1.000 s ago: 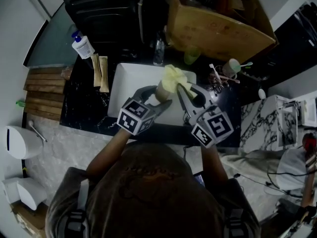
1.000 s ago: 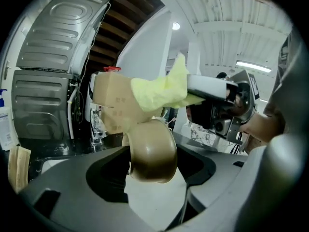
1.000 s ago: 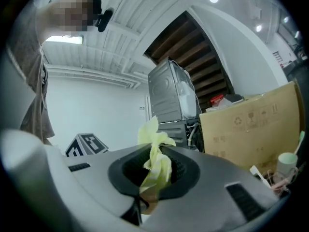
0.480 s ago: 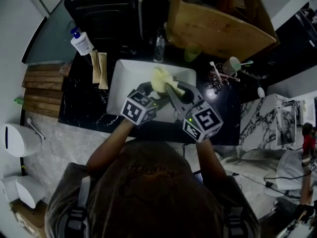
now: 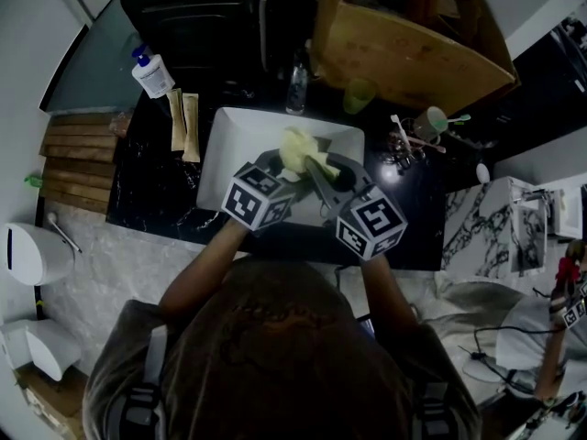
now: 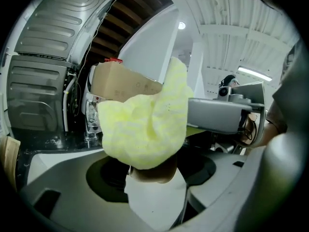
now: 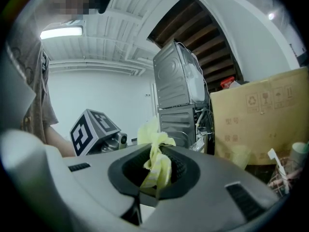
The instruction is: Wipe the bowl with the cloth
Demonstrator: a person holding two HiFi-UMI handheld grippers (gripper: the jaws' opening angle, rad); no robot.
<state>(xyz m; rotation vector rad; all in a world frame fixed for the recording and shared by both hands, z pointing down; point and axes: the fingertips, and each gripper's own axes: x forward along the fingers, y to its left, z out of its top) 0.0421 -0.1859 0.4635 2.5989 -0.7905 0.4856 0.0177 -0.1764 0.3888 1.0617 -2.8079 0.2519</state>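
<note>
Shifts left over white sink (image 5: 220, 149) since 1 s ago; pinches yellow cloth (image 7: 155, 166) in right gripper (image 7: 153, 180), long axis upward from jaws; clamps cloth-capped tan bowl (image 6: 154, 170) in left gripper (image 6: 153, 185).

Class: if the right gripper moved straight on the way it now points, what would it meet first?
Likely the cloth it grips, then the bowl close ahead; depth unclear.

Above the sink (image 5: 225, 154), the cloth (image 5: 298, 148) covers the bowl (image 6: 155, 172) between the left gripper (image 5: 284, 174) and the right gripper (image 5: 321, 174). 2 packets (image 5: 183, 126) lie left of the sink; a box (image 5: 404, 58) stands behind.
</note>
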